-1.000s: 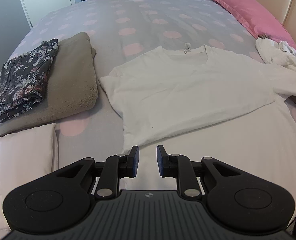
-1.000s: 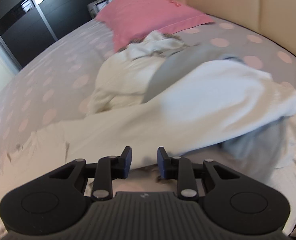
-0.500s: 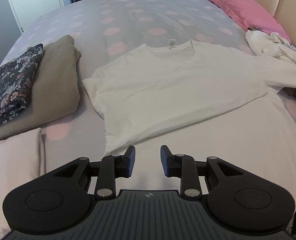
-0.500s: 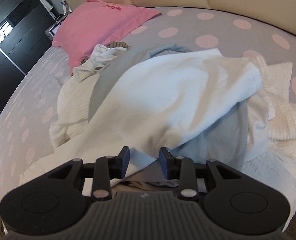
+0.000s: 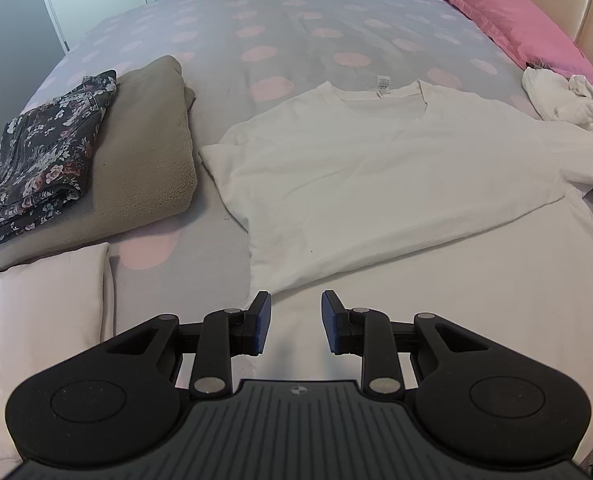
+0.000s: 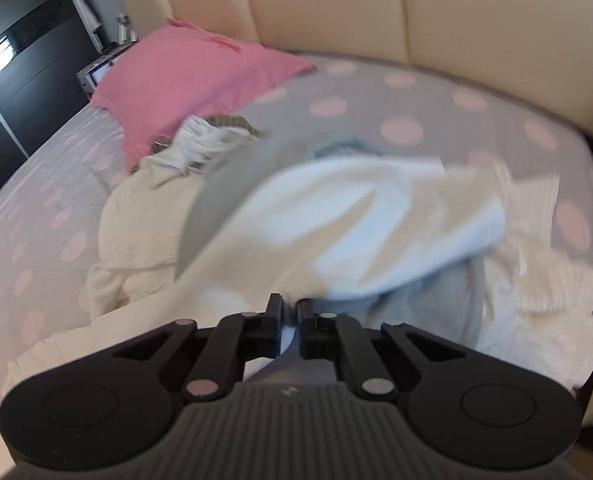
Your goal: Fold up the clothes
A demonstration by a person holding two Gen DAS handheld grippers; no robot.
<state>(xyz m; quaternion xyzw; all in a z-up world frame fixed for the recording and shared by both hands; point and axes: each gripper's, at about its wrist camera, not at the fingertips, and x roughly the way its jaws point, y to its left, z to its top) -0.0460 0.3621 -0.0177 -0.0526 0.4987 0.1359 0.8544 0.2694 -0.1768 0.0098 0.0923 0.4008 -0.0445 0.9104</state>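
Our right gripper (image 6: 289, 312) has just been closing and its jaws now stand nearly together, pinching a fold of the white tee (image 6: 376, 224) where it rises off the pile; a sliver of cloth shows between the pads. That view is blurred, so we can't tell which edge of the tee it is. Our left gripper (image 5: 296, 322) has its jaws a bit apart w/ nothing between them; they've just been opening slightly. It hovers over the near hem of the tee, just short of touching as far as we can tell.

Largest down: the bed (image 5: 296, 20), grey cover w/ pink dots, fills both views. A cream padded headboard (image 6: 436, 12) stands behind it. The white tee (image 5: 376, 176) lies spread flat mid-bed, neck away from us w/ the label showing, left sleeve out flat, right side running off toward the pile. A pink pillow (image 5: 516, 16) sits at the head end. Left of the tee, a folded tan blanket (image 5: 144, 168) w/ a folded dark floral garment (image 5: 44, 160) on its left part. A pale pillow (image 5: 36, 312) lies near the left gripper. By the pink pillow in the right view: a grey garment (image 6: 232, 184) under the tee, plus crumpled white clothes (image 6: 136, 216) beside it.
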